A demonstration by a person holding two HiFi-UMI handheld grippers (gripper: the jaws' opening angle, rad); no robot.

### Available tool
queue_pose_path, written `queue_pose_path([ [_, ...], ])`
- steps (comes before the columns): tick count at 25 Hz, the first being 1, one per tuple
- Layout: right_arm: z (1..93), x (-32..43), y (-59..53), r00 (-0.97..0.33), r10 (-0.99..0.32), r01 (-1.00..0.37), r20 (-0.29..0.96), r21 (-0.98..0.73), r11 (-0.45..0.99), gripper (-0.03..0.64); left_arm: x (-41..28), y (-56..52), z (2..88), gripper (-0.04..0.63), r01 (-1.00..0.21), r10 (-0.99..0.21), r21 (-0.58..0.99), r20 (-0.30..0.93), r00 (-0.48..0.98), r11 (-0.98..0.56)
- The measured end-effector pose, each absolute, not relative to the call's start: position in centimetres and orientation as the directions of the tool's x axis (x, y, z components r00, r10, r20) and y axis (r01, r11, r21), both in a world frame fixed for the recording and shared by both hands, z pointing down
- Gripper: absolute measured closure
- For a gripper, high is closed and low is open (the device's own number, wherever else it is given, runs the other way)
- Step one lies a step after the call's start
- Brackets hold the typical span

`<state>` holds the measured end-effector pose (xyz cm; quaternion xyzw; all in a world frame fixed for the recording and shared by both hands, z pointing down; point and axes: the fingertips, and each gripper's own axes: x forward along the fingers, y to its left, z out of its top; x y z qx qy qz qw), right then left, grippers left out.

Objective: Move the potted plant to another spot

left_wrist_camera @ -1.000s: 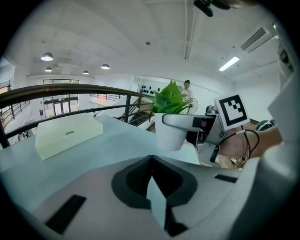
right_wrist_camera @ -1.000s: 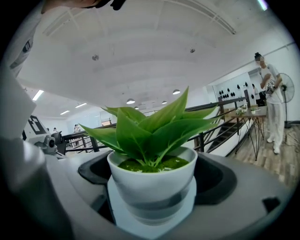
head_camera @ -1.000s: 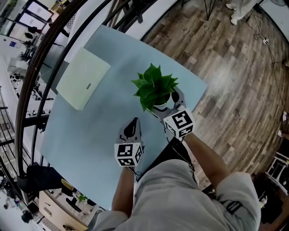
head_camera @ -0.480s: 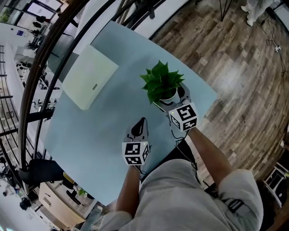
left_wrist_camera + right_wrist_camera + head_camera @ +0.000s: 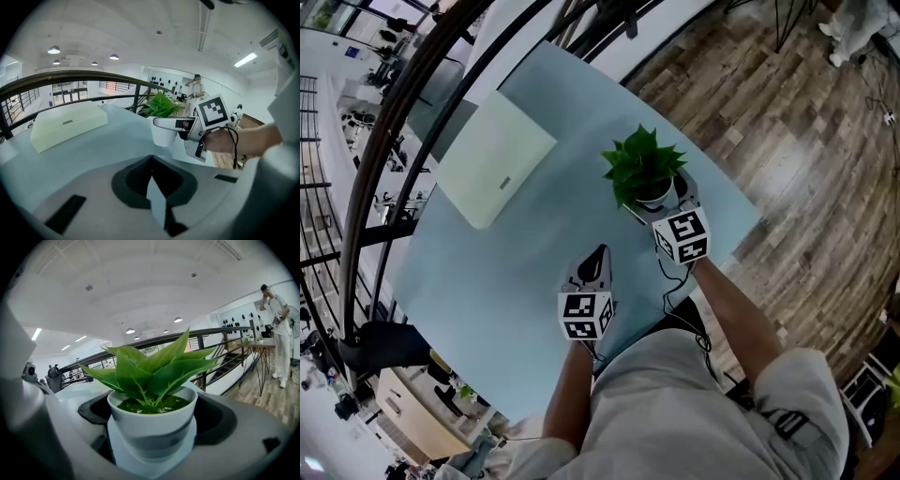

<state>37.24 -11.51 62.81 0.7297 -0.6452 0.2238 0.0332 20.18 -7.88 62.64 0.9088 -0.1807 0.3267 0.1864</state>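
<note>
Jaws on my right gripper (image 5: pixel 654 200) were clamped on the potted plant (image 5: pixel 642 169), at 2 o'clock by the worktop (image 5: pixel 487 272) edge. My left gripper (image 5: pixel 599 251) sat shut and empty. I reckoned that tapered pot could slip in a tilt and hit the floor (image 5: pixel 787 141).

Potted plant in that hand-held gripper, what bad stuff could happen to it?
The right hand-held gripper clamps the potted plant only by its smooth, tapered wall, so it might slip or tip, spilling soil. It is also near the table's edge above the wooden floor, so a slip could drop it.
</note>
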Motion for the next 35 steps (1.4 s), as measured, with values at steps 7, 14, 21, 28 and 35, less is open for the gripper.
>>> queue_pose_path([
  [7,63.8,37.3,-12.5,0.041,-0.922,-0.959,0.386,-0.244,-0.145,0.086,20.3,-8.0,62.9,0.583,-0.477,-0.222,0.224,0.668,0.711,-0.85],
  [14,64.4,36.8,-13.1,0.025,-0.917,-0.971,0.397,-0.21,-0.118,0.083,19.4,-8.1,64.0,0.583,-0.51,-0.222,0.247,0.687,0.692,-0.824],
  [21,65.0,36.0,-12.4,0.013,-0.899,-0.982,0.437,-0.165,-0.095,0.084,19.8,-7.8,64.2,0.583,-0.497,-0.2,0.259,0.693,0.693,-0.828],
  [28,65.0,34.6,-11.0,0.014,-0.899,-0.982,0.437,-0.162,-0.094,0.075,18.8,-6.8,64.2,0.583,-0.485,-0.183,0.272,0.69,0.7,-0.831],
  [35,64.2,34.5,-9.5,0.038,-0.878,-0.975,0.476,-0.175,-0.137,0.06,17.8,-7.1,62.4,0.583,-0.481,-0.174,0.281,0.688,0.704,-0.831],
])
